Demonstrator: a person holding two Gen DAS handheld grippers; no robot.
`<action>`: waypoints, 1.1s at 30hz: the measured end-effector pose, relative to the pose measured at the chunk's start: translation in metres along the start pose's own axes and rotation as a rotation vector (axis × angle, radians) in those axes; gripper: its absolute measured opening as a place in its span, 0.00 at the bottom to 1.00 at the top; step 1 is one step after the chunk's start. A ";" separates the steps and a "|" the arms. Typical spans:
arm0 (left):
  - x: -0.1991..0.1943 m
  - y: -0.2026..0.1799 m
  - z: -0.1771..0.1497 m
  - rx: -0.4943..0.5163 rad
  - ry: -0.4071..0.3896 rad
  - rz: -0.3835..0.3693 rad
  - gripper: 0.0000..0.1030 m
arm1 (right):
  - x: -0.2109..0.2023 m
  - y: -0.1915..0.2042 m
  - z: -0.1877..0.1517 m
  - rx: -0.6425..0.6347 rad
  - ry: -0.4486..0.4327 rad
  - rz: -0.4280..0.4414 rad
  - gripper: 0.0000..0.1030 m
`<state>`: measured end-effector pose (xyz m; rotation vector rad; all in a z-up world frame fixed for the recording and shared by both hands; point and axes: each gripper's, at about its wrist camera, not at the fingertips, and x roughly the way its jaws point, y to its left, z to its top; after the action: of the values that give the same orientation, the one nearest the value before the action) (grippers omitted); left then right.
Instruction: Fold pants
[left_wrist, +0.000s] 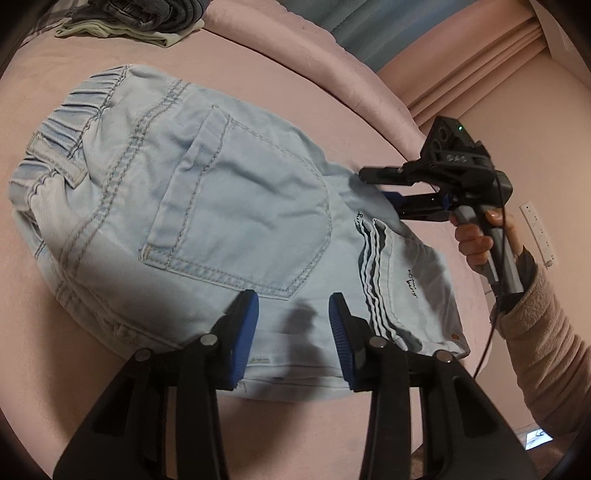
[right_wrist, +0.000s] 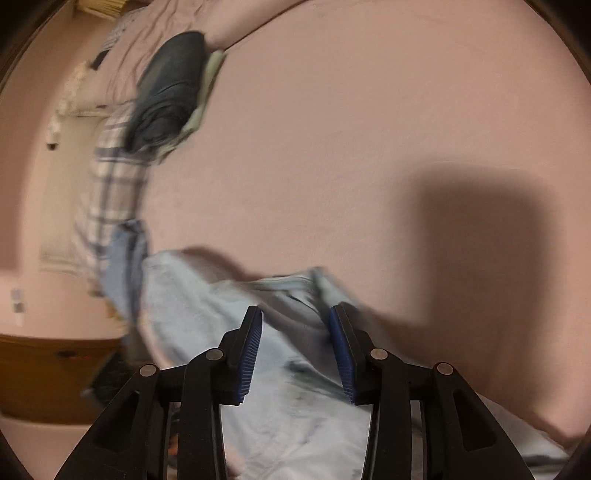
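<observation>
pants: pale blue denim, lying folded on the pink bed, back pocket facing up, elastic waistband pointing away, stacked hems showing at the right edge.
left hand-held gripper: hovering over the pants' near edge, blue pads standing partly apart, nothing pinched between them.
right hand-held gripper: reaching in at the pants' far right edge, jaws gaping a little; whether cloth is being gripped I cannot tell.
hand: wrapping the right handle.

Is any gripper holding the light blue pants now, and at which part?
No hold shows. The left gripper stands open over the pants; the right gripper is open at their far edge.
</observation>
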<state>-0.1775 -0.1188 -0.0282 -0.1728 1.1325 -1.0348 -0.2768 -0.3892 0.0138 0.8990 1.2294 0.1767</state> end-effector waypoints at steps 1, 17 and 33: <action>0.001 0.000 -0.002 0.003 0.000 0.001 0.38 | 0.001 0.007 -0.003 -0.048 0.005 -0.020 0.30; -0.003 0.002 -0.001 -0.014 0.020 0.022 0.25 | -0.031 0.024 0.007 -0.189 -0.221 -0.340 0.01; 0.002 -0.003 0.007 -0.026 0.021 0.030 0.25 | -0.003 0.020 -0.041 -0.290 0.016 -0.109 0.02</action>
<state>-0.1731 -0.1247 -0.0247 -0.1653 1.1644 -0.9977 -0.3071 -0.3577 0.0273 0.5791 1.2272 0.2675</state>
